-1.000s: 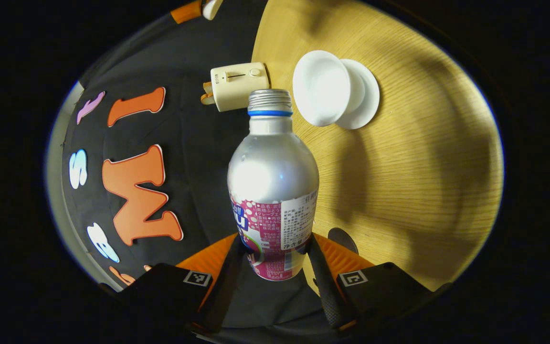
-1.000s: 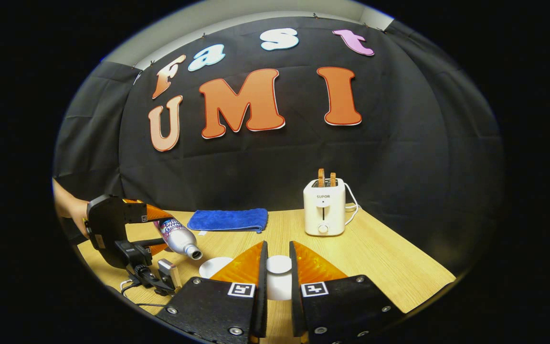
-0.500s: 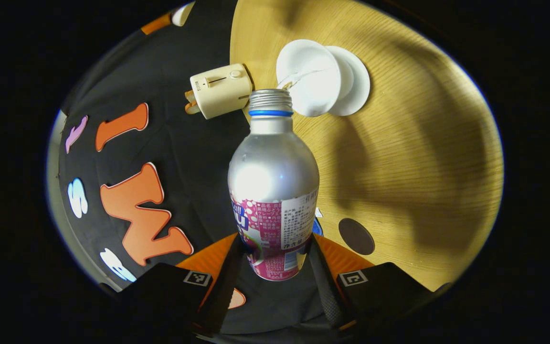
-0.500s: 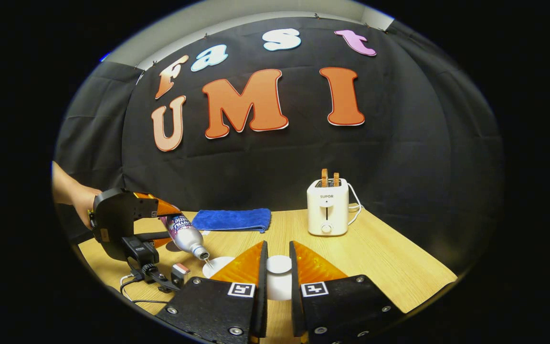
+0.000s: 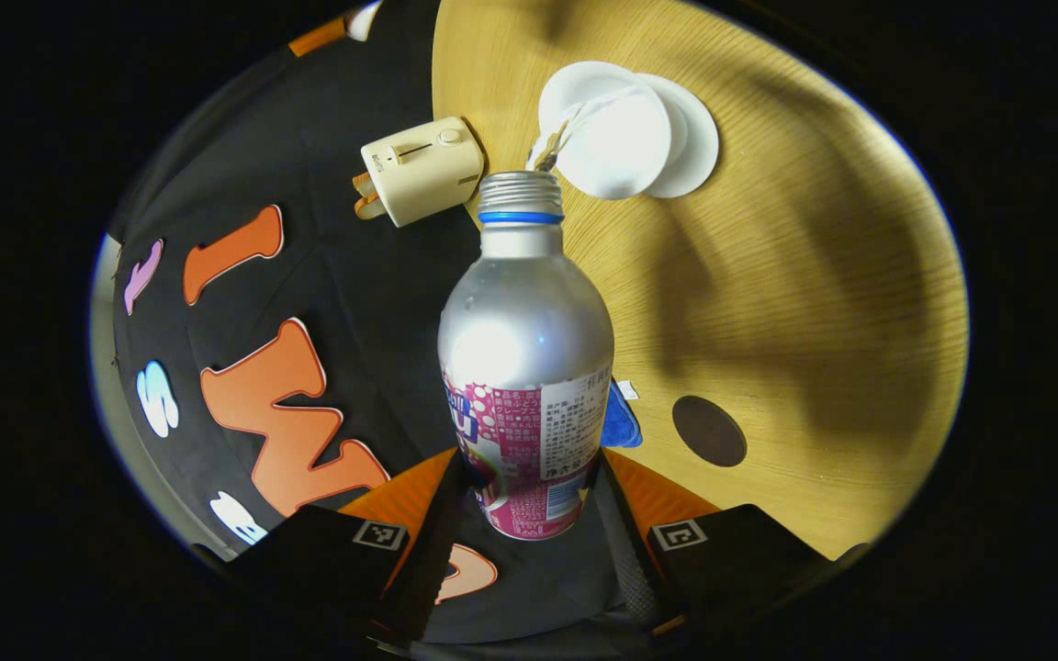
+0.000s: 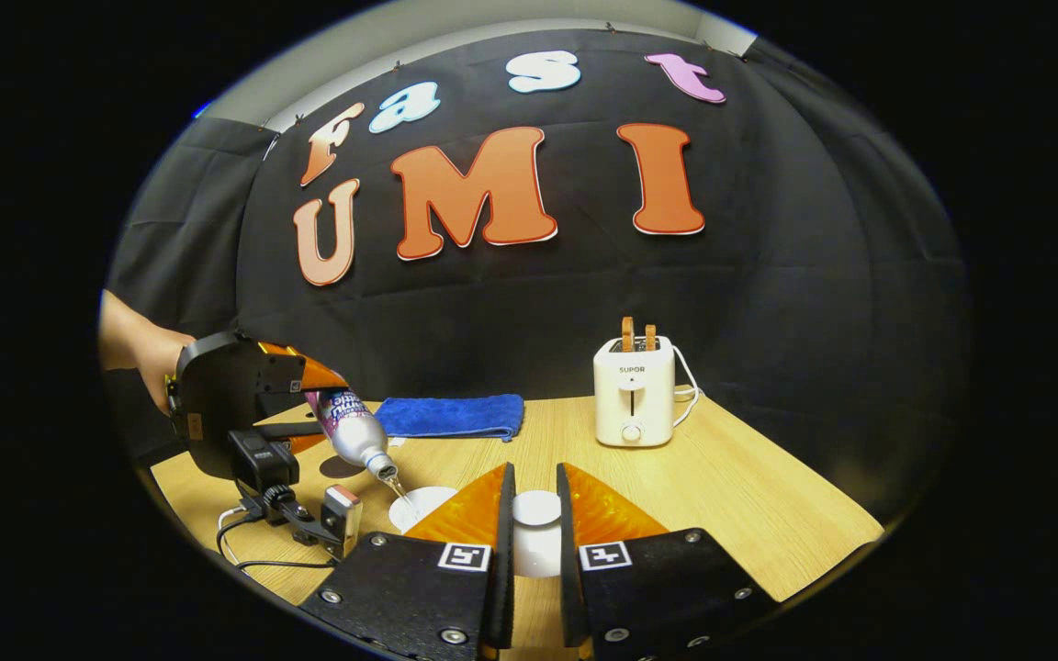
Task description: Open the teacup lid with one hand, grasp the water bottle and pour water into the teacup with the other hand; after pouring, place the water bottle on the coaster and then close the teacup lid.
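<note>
Left gripper view: bottle (image 5: 525, 340) mouth above teacup (image 5: 609, 136) rim

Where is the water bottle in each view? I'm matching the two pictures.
Left gripper view: water bottle at centre, neck pointing up the picture, water leaving its mouth.
Right gripper view: lower left, tilted mouth-down, pouring toward the teacup.
Shared landmark: the toaster.

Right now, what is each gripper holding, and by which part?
The left gripper clamps the water bottle by its labelled lower body, tipped toward the teacup. The right gripper holds the white teacup lid, fingers on both sides.
</note>
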### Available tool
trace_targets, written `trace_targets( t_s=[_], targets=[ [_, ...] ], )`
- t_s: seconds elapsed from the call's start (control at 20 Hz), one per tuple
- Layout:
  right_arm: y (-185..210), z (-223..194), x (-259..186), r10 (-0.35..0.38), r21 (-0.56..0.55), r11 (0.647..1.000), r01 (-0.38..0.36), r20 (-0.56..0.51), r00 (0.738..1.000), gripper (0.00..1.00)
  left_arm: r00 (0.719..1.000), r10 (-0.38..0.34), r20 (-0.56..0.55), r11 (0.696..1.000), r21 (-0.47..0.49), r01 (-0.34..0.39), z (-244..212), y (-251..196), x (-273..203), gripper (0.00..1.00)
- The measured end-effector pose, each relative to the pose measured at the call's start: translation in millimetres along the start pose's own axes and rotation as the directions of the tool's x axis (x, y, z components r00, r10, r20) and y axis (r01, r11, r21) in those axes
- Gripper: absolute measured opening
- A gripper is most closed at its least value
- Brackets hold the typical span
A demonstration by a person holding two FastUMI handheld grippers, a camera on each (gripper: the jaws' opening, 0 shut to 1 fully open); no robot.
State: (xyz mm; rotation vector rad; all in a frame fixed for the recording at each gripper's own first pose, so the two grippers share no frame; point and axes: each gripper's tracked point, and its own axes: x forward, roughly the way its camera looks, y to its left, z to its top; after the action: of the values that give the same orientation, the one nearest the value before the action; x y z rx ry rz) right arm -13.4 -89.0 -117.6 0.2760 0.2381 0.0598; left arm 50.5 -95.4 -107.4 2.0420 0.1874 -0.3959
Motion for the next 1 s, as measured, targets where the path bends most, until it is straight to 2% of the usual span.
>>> trace_targets(
  t_s=[1.0],
  targets=[
    [-1,-11,-1,0.015,0.003,1.000,-0.015,-0.016,1.000,0.21,0.997,0.079,-0.014,0.982,0.171,-0.075,-9,35,2,0.82]
  ],
)
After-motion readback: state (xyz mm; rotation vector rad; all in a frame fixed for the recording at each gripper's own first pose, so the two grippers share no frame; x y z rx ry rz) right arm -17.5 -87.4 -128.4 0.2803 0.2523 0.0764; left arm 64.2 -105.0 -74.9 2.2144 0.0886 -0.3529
